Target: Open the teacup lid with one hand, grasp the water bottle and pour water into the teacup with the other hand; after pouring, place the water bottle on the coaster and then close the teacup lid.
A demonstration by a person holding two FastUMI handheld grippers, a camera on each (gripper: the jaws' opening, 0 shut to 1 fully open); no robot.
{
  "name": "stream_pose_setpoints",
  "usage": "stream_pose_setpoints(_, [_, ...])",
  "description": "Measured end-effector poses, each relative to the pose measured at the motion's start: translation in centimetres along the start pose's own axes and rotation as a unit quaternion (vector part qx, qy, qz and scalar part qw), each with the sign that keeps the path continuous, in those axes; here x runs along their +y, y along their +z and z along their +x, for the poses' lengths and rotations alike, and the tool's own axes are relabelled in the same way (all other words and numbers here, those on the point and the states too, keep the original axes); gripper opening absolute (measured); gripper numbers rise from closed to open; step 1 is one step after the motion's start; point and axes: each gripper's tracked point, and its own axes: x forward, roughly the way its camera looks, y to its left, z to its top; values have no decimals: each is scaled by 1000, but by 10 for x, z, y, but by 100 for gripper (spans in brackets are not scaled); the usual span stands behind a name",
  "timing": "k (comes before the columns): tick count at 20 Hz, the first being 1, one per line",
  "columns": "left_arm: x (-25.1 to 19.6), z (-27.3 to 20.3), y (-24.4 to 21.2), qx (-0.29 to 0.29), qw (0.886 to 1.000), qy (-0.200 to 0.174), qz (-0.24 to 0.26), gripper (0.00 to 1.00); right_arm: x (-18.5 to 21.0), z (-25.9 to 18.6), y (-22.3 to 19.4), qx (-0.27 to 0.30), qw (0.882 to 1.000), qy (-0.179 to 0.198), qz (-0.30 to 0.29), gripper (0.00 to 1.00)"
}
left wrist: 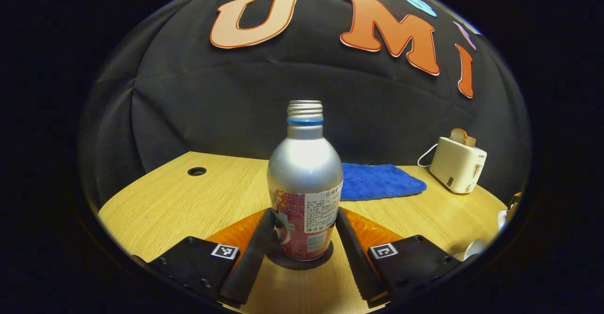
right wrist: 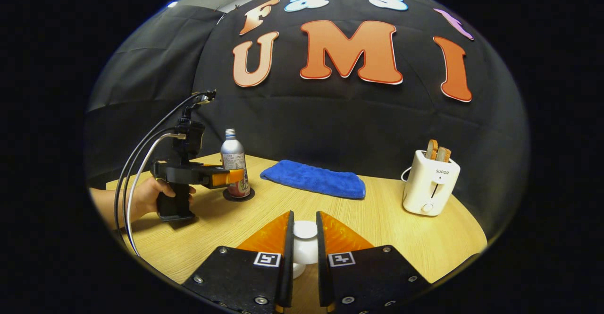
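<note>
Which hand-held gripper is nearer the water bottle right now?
Left. The left hand-held gripper has its fingers either side of the water bottle; the right hand-held gripper is across the table at the teacup lid.

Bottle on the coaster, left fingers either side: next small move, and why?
Probably draw the left gripper back off the bottle. The bottle stands upright on the coaster with the fingers spread beside it, and the right gripper holds the lid, ready to close the teacup.

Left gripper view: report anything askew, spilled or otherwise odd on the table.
Nothing stands out. The water bottle stands upright on its dark coaster, uncapped, between the left gripper's fingers. The blue towel lies flat, the toaster is upright, and no spill shows.
</note>
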Motion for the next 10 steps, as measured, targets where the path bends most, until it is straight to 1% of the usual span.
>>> stream_pose_setpoints(1, [0,-3,-1,3,1000,-2,1,87,2,1,-1,1,1000,2,0,23])
stream_pose_setpoints(2, [0,-4,-2,3,1000,-4,-2,83,5,2,-3,3,1000,6,1,23])
stream_pose_setpoints(3, [-1,-6,-4,6,1000,-7,-1,87,8,4,-4,5,1000,8,2,23])
stream_pose_setpoints(4, [1,-8,-4,4,1000,-2,1,87,10,6,-8,7,1000,11,2,23])
stream_pose_setpoints(5, [1,-10,-3,3,1000,-1,1,83,13,7,-9,8,1000,13,3,22])
stream_pose_setpoints(7, [3,-20,-3,3,1000,1,6,86,16,9,-14,14,1000,15,2,22])
stream_pose_setpoints(8, [2,-26,-1,-1,1000,-1,10,92,18,10,-17,17,1000,17,2,23])
stream_pose_setpoints(9, [0,-30,0,-4,1000,0,15,90,20,12,-20,18,1000,18,3,23])
stream_pose_setpoints(10, [-1,-34,-1,-4,1000,-2,25,92,21,13,-22,21,1000,19,5,23])
